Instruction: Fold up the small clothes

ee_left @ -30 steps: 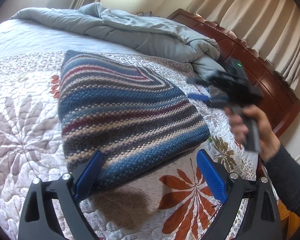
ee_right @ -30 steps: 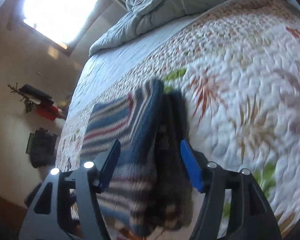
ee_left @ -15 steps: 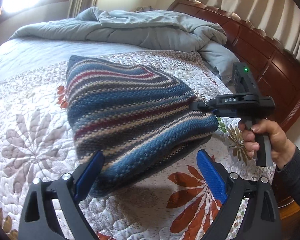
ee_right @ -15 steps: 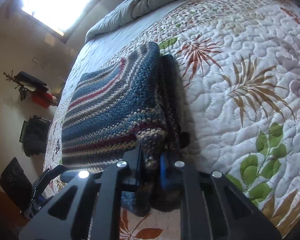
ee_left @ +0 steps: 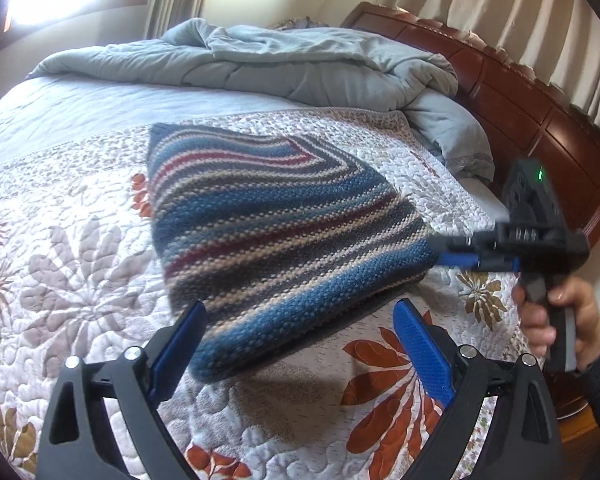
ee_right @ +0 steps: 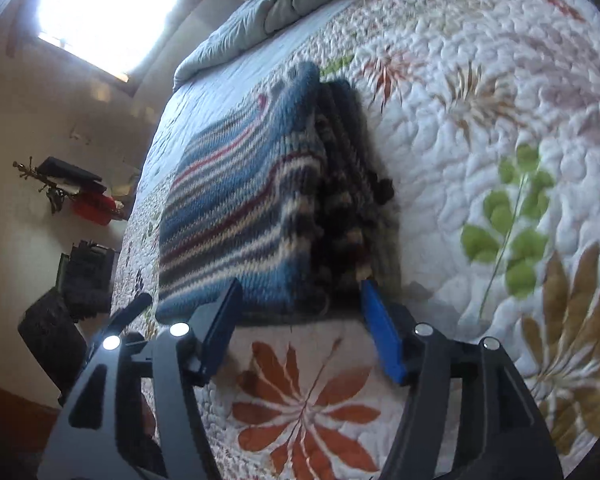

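Half a second ago the right gripper [ee_right: 300, 320] pinched the near corner of the sweater [ee_left: 276, 236]; its jaws have just been opening and now stand apart, the knit's edge just ahead of the blue pads, not pressed by them. The folded sweater, striped blue, red, cream and grey, has settled flatter on the quilt [ee_left: 60, 240] than it sat then. The bed takes up most of both views: a white quilt stitched with orange, brown and green flowers and leaves, a plain pale sheet [ee_left: 80, 100] beyond it, and a rumpled grey duvet [ee_left: 300, 64] heaped at the far end. A dark wooden headboard [ee_left: 540, 120] runs along the right of the left wrist view, with beige curtains [ee_left: 500, 8] above it. A bright window [ee_right: 108, 12] is blown out to white. The left gripper [ee_left: 300, 344] hangs open, its pads either side of the sweater's near corner and clear of it. In the left wrist view the right gripper [ee_left: 456, 254] appears side-on and blurred, so its pads are hard to separate there; a hand [ee_left: 556, 320] in a dark sleeve holds its handle, the arm cut off by the frame. In the right wrist view the sweater's dark underside layers are smeared and hard to read, and dark objects against the far wall [ee_right: 28, 120] are too small to identify.
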### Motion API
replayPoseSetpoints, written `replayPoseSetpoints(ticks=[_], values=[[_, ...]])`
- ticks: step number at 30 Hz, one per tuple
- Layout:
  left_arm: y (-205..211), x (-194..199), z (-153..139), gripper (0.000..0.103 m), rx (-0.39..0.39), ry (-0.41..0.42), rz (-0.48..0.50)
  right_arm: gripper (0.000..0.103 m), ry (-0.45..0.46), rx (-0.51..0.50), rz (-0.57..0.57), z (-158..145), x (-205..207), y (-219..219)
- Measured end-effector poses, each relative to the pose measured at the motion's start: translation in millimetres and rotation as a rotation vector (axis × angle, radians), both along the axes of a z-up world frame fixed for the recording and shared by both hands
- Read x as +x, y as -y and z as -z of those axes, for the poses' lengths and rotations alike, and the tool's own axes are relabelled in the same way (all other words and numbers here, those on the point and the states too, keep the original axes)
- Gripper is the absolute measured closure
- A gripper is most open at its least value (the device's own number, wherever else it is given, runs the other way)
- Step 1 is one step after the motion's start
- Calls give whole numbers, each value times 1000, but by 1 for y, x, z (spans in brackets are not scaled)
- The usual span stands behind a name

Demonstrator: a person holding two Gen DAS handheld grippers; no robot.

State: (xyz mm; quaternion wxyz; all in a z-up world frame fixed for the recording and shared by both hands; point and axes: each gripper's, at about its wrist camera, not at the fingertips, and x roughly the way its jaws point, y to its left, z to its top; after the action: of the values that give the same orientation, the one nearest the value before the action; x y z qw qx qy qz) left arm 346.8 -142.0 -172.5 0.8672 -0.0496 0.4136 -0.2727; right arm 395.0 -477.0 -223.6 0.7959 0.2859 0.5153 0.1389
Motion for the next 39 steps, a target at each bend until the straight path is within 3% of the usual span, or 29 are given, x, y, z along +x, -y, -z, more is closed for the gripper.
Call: replayPoseSetpoints(ticks=[1, 2, 5, 11, 15, 18, 20, 21, 22, 23, 24, 27, 29, 30, 31, 32, 34, 39], values=[[-5, -1, -1, 8, -6, -4, -5, 45, -5, 0, -7, 4, -1, -3], [-10, -1, -2, 8, -14, -9, -14, 63, -8, 13, -15, 6, -2, -4], [-23, 0, -2, 8, -25, -38, -39, 85, -21, 22, -21, 13, 0, -7], [-57, 4, -1, 8, -89, -97, -107, 90, 22, 17, 8, 6, -10, 6], [-79, 16, 13, 8, -165, -191, -142, 90, 1, 41, 30, 17, -17, 15], [-88, 25, 19, 8, -207, -246, -139, 76, 16, 108, 31, 9, -20, 18], [-91, 34, 21, 8, -219, -269, -128, 47, 0, 118, 51, 7, -16, 20], [-92, 37, 21, 8, -224, -277, -126, 46, -9, 122, 64, 8, -14, 21], [-93, 42, 21, 8, -232, -287, -125, 49, -14, 135, 68, 10, -12, 22], [-94, 48, 22, 8, -247, -305, -125, 81, -13, 139, 64, 13, -10, 23], [-96, 54, 23, 8, -260, -323, -126, 89, -16, 134, 66, 14, -9, 24], [-101, 78, 25, 8, -310, -376, -128, 88, -39, 108, 62, 19, -11, 29], [-103, 96, 26, 8, -340, -413, -114, 76, -4, 145, 3, 9, -12, 29], [-105, 106, 29, 8, -365, -438, -109, 64, 5, 143, 7, 1, -11, 34], [-106, 115, 31, 7, -390, -463, -105, 27, 22, 130, 39, -8, -7, 46], [-106, 128, 36, 6, -420, -500, -95, 5, 38, 120, 72, -13, -3, 54], [-105, 146, 45, 5, -443, -545, -100, 3, 50, 134, 90, -18, 12, 66], [-95, 184, 73, 5, -521, -659, -102, 3, -116, 182, -22, 20, 79, 59]])
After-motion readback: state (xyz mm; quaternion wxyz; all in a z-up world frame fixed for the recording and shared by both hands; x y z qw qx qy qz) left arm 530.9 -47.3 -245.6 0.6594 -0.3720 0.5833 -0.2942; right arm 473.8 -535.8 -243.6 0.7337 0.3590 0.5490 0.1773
